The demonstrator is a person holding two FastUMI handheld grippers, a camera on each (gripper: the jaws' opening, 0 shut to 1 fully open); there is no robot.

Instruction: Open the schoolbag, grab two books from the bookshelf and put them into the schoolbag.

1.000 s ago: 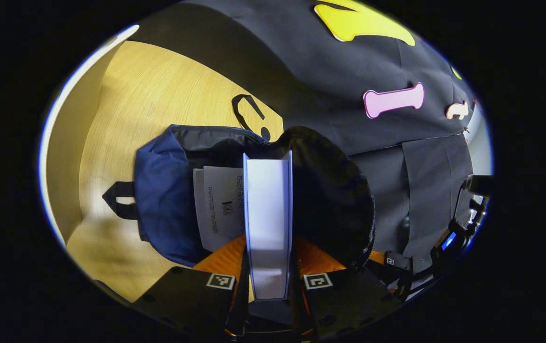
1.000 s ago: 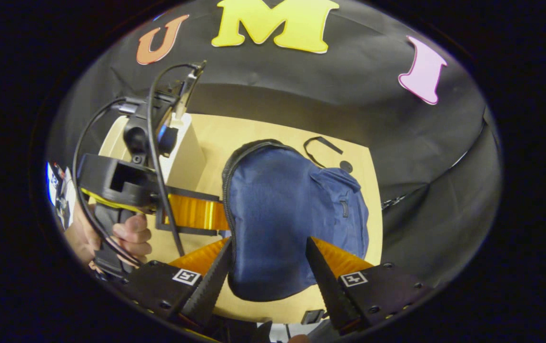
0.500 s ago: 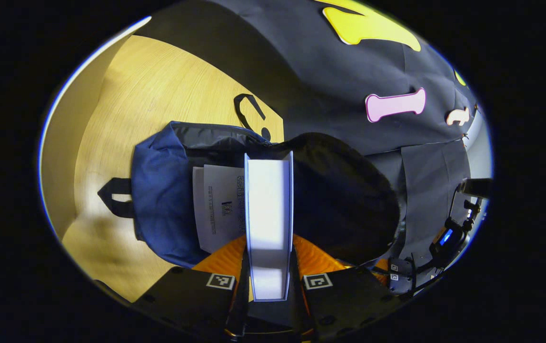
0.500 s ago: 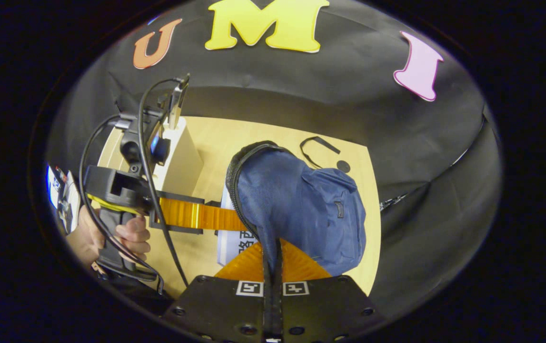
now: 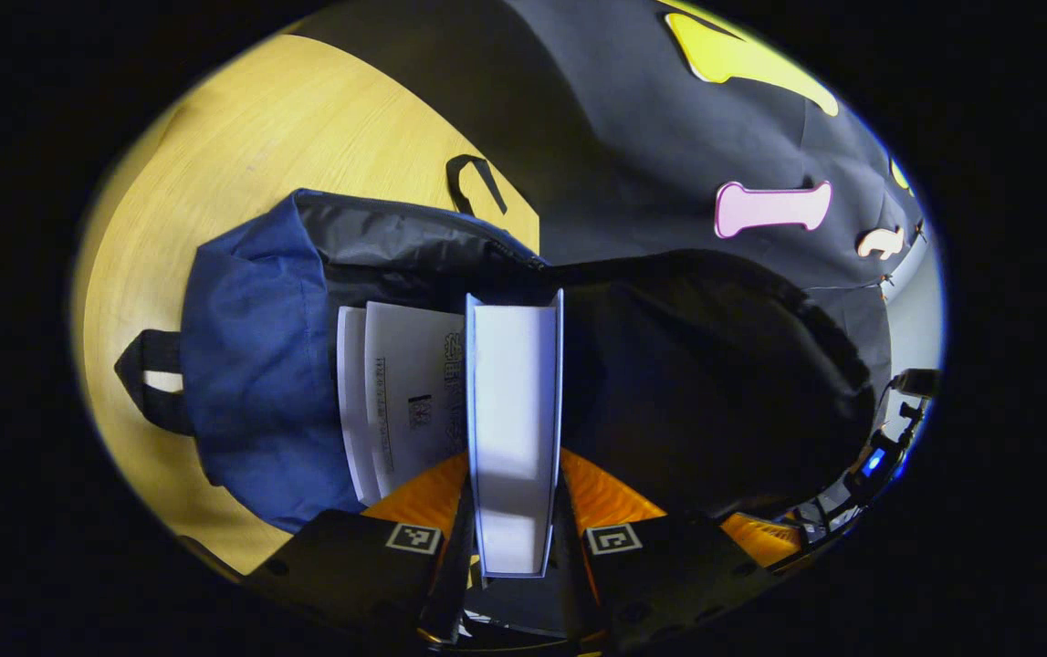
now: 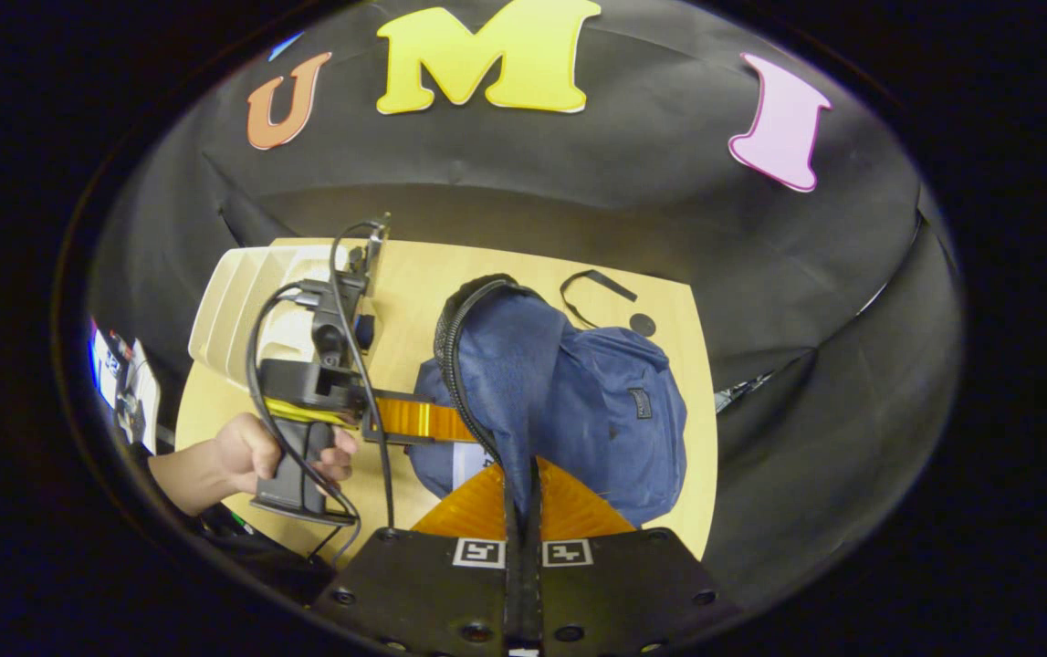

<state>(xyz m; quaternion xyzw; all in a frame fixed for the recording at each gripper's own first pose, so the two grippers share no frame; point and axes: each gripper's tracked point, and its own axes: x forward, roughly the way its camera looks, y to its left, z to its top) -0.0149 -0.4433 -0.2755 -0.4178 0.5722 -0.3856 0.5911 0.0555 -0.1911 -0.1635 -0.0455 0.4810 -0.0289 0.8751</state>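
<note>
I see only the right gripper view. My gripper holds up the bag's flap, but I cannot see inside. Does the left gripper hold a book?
Observer: Yes. In the left gripper view, the left gripper is shut on a white book, held edge-on.
Operator: Is anything inside the schoolbag already?
Observer: Yes. A first book with a white cover lies in the open mouth of the schoolbag, beside the held one.
</note>
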